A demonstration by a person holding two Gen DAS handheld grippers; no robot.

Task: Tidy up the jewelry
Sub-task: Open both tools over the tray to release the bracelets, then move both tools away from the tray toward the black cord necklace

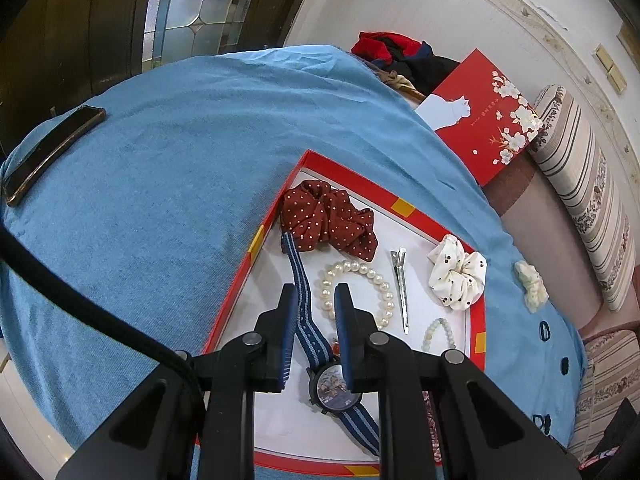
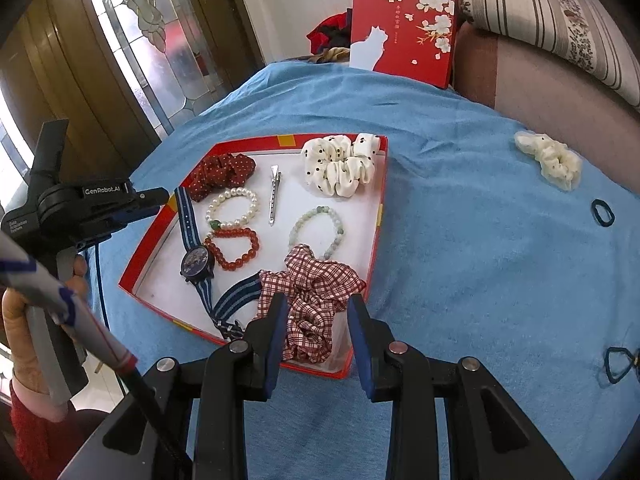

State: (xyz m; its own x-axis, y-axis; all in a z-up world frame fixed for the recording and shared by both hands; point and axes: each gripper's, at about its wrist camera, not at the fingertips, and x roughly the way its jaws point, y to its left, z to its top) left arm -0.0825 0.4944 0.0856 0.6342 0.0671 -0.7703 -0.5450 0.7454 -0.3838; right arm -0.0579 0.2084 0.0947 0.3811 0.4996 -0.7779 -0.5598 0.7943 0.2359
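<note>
A red-rimmed box tray [image 2: 382, 184] [image 1: 260, 236] on the blue cloth holds a striped-strap watch [image 2: 197, 262] [image 1: 334, 386], a pearl bracelet [image 2: 231, 208] [image 1: 356, 270], a red bead bracelet [image 2: 234, 249], a pale green bracelet [image 2: 316, 230] [image 1: 438, 334], a silver clip [image 2: 274, 194] [image 1: 401, 288], a dark red dotted scrunchie [image 2: 222, 174] [image 1: 328, 220], a white dotted scrunchie [image 2: 340, 164] [image 1: 458, 274] and a plaid scrunchie [image 2: 312, 304]. My left gripper [image 1: 316, 300] is open above the watch strap. My right gripper [image 2: 318, 304] is open, its fingers either side of the plaid scrunchie.
A cream scrunchie [image 2: 550, 160] [image 1: 530, 284] and dark hair ties [image 2: 603, 212] [image 2: 618, 364] lie on the cloth right of the tray. A red box lid [image 2: 404, 32] [image 1: 484, 120] leans at the back by a striped cushion [image 2: 540, 12]. A phone [image 1: 52, 152] lies far left.
</note>
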